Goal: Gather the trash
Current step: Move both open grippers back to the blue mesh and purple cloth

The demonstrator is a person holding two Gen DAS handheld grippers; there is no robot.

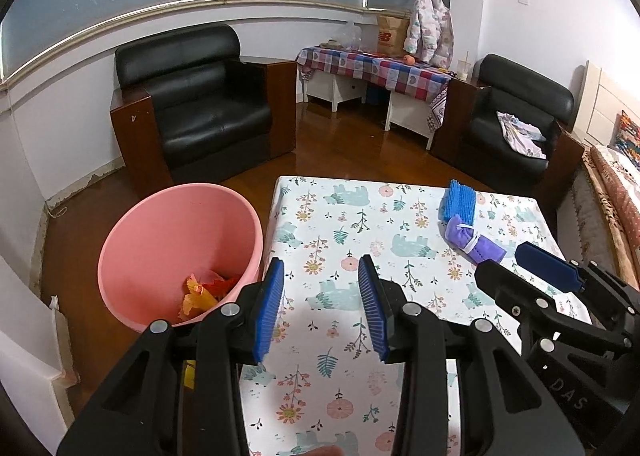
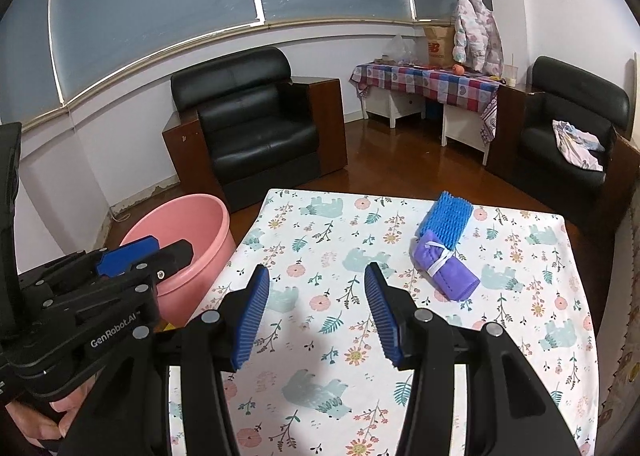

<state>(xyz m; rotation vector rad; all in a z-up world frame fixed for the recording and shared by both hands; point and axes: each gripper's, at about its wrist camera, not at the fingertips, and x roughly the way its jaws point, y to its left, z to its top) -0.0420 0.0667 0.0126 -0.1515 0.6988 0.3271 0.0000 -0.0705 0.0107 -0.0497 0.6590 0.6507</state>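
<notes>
Partly hidden — wrappers (image 1: 204, 292) behind left tongs (image 1: 320, 308) in bin (image 1: 160, 224).

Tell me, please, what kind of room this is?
Probably a home living room: black armchairs along the wall, a table with a floral cloth, and a child's jacket hanging by the window.

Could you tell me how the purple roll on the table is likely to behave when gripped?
The purple roll looks like soft fabric, so it would probably squash. Its white tie should keep it bundled. Being cylindrical, it may roll if nudged.
</notes>
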